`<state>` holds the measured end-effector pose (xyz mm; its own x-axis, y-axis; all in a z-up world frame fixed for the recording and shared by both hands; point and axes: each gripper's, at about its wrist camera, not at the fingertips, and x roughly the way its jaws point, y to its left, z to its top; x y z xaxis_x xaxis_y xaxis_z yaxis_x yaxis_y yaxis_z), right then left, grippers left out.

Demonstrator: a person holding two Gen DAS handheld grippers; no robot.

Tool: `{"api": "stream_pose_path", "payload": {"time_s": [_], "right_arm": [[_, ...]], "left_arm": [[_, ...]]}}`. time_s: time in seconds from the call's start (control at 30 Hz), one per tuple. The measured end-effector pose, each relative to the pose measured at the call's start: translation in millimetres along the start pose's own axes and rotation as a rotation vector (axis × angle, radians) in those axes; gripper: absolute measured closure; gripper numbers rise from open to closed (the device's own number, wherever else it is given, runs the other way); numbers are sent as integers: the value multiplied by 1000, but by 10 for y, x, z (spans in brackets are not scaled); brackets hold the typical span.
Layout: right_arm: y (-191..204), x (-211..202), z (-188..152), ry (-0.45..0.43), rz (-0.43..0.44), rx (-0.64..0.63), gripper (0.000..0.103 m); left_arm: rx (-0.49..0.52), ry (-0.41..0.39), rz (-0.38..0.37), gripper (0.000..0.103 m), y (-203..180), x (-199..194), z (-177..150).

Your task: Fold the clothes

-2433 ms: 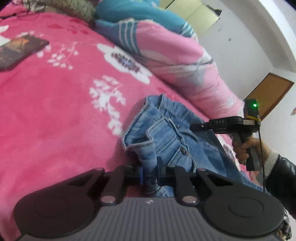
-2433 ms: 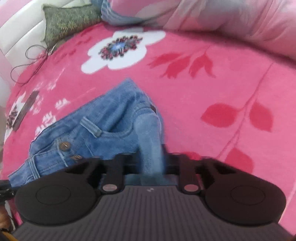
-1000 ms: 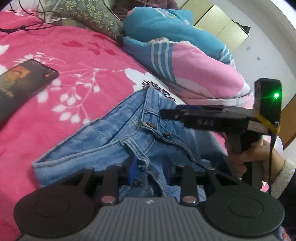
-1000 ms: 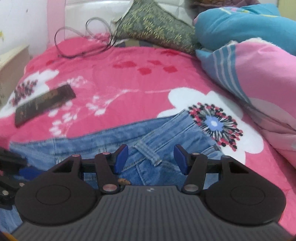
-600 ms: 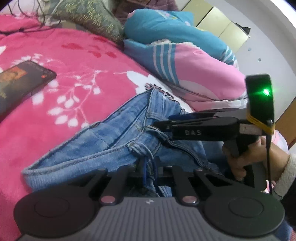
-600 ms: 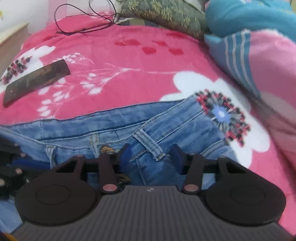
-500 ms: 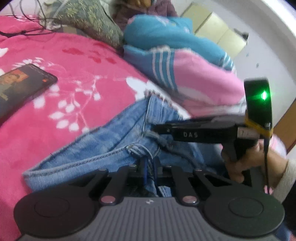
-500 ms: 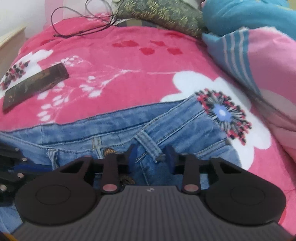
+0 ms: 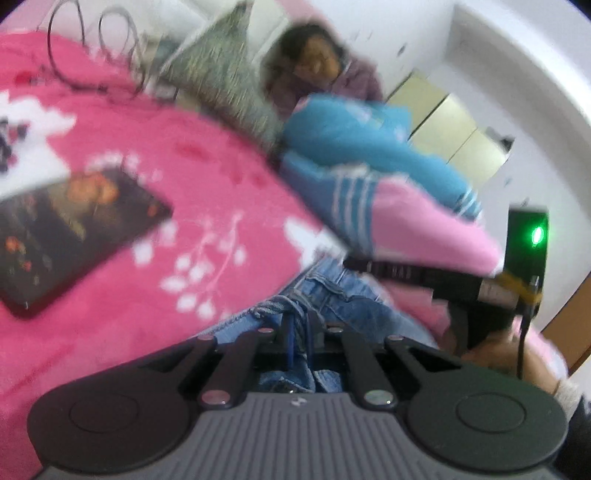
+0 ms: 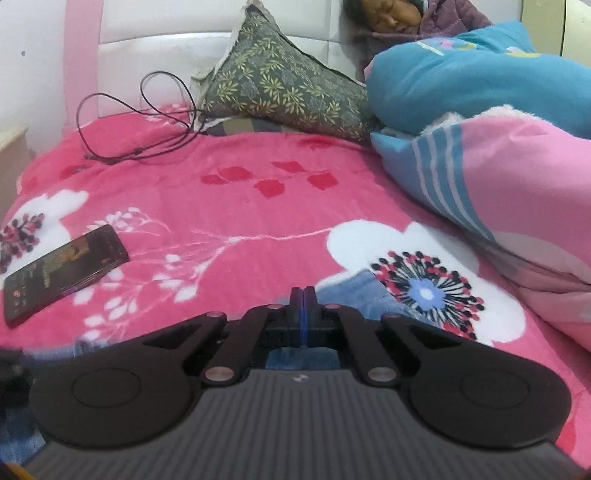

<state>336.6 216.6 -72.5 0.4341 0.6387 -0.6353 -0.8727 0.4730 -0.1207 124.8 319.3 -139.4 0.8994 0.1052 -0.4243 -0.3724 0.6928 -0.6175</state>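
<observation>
Blue jeans [image 9: 332, 299] lie on the pink flowered blanket [image 9: 110, 306]. My left gripper [image 9: 300, 325] is shut on a bunched fold of the jeans' waistband. The right gripper shows in the left wrist view [image 9: 354, 263], reaching over the jeans from the right. In the right wrist view my right gripper [image 10: 303, 295] has its jaws closed together; a patch of the jeans [image 10: 354, 291] shows just behind them, and denim shows under the gripper body. Whether cloth sits between the right jaws is hidden. The left wrist view is blurred.
A dark phone [image 10: 62, 269] lies on the blanket at the left. A green patterned pillow [image 10: 280, 88], a black cable [image 10: 147, 122] and a blue and pink quilt [image 10: 498, 155] are at the head and right. A person [image 10: 399, 14] lies by the headboard.
My right gripper has shut, from open around the belt loop half a second ago. Both grippers have risen and the views have tilted up toward the headboard. The left stays shut on the jeans.
</observation>
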Motion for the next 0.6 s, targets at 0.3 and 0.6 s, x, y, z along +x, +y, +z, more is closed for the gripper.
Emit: {"api": "stream_pose_path", "payload": {"time_s": [0.3, 0.6], "right_arm": [[-146, 50, -139, -8, -1, 113, 102], [-649, -1797, -593, -152, -139, 376, 84]], "left_arm": [[-19, 22, -11, 92, 84, 64, 7], [-70, 19, -101, 69, 157, 1, 3]]}}
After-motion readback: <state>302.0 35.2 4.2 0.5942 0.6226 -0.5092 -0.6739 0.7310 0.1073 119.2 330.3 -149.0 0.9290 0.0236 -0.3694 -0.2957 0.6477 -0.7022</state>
